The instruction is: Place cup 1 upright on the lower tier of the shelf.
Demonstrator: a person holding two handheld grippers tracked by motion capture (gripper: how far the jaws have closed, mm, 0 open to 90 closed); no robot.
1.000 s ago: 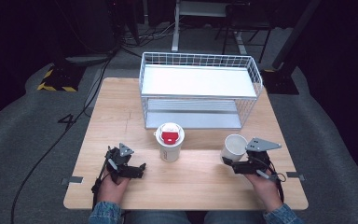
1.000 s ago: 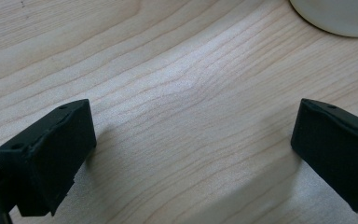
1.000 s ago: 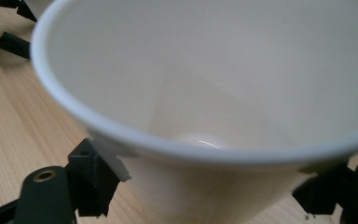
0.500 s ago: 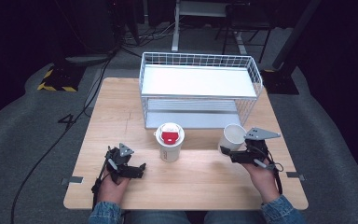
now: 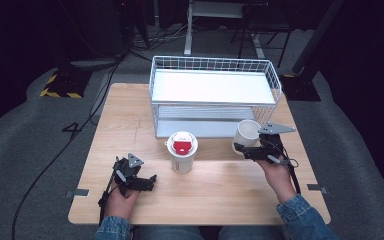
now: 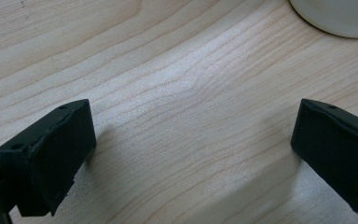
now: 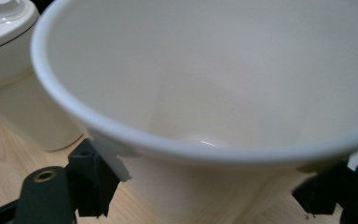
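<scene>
The right gripper [image 5: 241,150] pinches the open cup [image 5: 246,135] low on its sides, so it stays upright. The left gripper [image 5: 152,181] rests on the tabletop [image 5: 220,195], fingers [image 6: 51,154] spread, holding nothing.

- Two hand-held grippers: the left hand-held gripper [image 5: 147,181] with jaws wide apart and nothing between them, and the right hand-held gripper [image 5: 240,149] clamped on a cup.
- Two white cups: one open cup [image 5: 246,134] in the right hand-held gripper's jaws, and one lidded cup [image 5: 182,152] with a red patch on its lid, between the two hand-held grippers.
- One white wire basket [image 5: 215,95], beyond both hand-held grippers.
- One wooden worktop [image 5: 130,125] beneath them.
- Two hands, one on each hand-held gripper.
</scene>
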